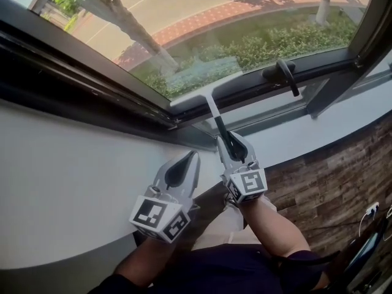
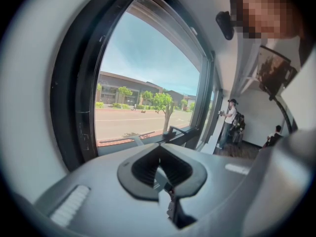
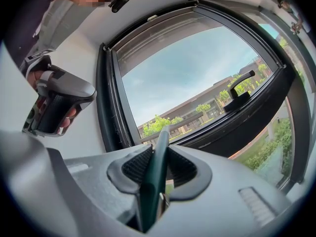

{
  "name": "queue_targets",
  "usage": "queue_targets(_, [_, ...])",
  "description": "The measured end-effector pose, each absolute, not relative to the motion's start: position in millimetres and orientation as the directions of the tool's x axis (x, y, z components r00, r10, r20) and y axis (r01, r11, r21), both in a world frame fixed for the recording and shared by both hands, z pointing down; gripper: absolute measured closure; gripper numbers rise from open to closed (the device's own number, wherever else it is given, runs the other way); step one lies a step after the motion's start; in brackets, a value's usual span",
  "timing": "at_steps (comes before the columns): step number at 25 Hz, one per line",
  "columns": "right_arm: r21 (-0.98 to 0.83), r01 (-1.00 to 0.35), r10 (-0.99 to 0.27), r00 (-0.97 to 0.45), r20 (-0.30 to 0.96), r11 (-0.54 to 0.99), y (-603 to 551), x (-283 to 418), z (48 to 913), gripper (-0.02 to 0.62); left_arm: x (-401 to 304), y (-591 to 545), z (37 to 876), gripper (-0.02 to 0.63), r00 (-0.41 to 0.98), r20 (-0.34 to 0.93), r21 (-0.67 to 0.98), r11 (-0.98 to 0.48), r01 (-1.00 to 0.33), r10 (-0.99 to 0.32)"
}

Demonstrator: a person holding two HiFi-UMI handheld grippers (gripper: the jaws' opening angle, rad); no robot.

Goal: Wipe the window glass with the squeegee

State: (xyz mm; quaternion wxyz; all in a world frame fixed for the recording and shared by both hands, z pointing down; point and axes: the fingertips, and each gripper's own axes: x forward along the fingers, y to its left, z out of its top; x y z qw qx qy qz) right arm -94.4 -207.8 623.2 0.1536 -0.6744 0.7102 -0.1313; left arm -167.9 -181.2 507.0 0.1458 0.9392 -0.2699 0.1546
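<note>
Squeegee points away from the person, up toward the window glass; its long axis runs from the right gripper to the pane and leans slightly left in the head view; the pale, flat blade sits crosswise at the bottom edge of the pane, just above the dark bottom frame; contact with the glass not clear. Handle slim, dark green, smooth; the right gripper's ribbed black pads pinch it from both sides. Left gripper sits just left of the right one and nearer the person, apart from the squeegee; its jaws are pressed together at the tips, nothing between them. Black lever handle on the frame to the blade's right, near but apart. Broad clear glass above the blade. White, smooth sill below the frame; wood-grain floor at lower right.
</note>
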Motion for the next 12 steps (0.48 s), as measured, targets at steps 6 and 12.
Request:
queue_targets(6, [-0.400,-0.915,-0.999,-0.038,-0.039,0.050,-207.9,-93.9,622.6,0.491,-163.5,-184.4,505.7,0.612,0.816,0.365,0.190,-0.822,-0.537,-0.449])
queue_targets(12, [-0.406,-0.913,-0.999,-0.036,-0.015,0.039,-200.5,-99.0,623.8,0.491,-165.1,-183.8,505.9,0.612,0.822,0.378,0.208,-0.826,-0.524,-0.426])
